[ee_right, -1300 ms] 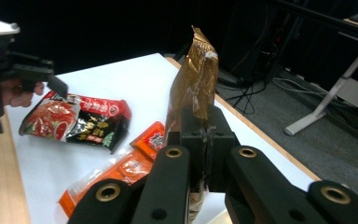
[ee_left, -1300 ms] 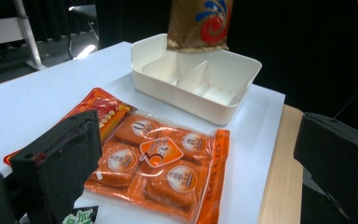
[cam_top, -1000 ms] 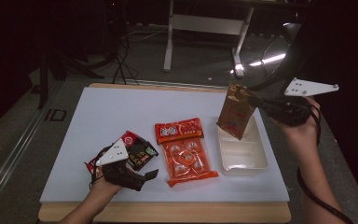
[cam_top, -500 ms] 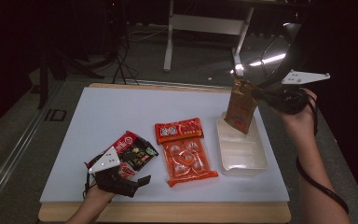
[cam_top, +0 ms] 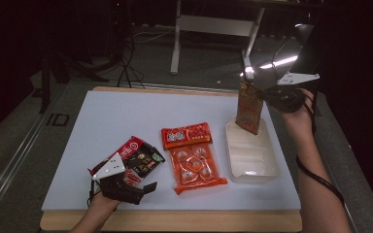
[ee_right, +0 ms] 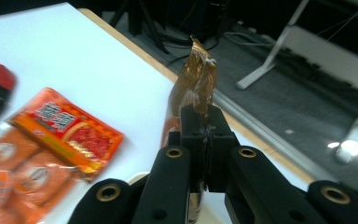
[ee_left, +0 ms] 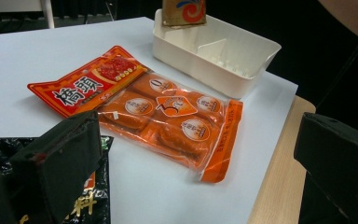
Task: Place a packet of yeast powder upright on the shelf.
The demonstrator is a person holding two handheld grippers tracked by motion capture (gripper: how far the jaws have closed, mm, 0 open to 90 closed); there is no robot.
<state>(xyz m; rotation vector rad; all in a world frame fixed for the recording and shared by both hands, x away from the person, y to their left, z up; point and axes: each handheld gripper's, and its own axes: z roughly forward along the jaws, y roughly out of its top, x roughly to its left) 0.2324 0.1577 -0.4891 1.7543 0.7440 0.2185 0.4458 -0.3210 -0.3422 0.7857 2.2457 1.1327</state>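
One brown packet (cam_top: 249, 108) hangs upright in the right gripper (cam_top: 267, 95), whose jaws are clamped on its upper edge; in the right gripper view the crinkled top of the packet (ee_right: 196, 79) rises above the closed jaws. Its lower end dips into the far end of the white tray (cam_top: 250, 154), which stands on the right part of the white mat (cam_top: 102, 121). Just left of the tray lie a small red sachet (cam_top: 186, 134) and, touching its near edge, a large orange pack (cam_top: 193, 165) of four portions. Farther left, a black and red packet (cam_top: 138, 158) lies at the mat's near side, and the left gripper (cam_top: 143, 189) rests just beside it with jaws spread apart, holding nothing.
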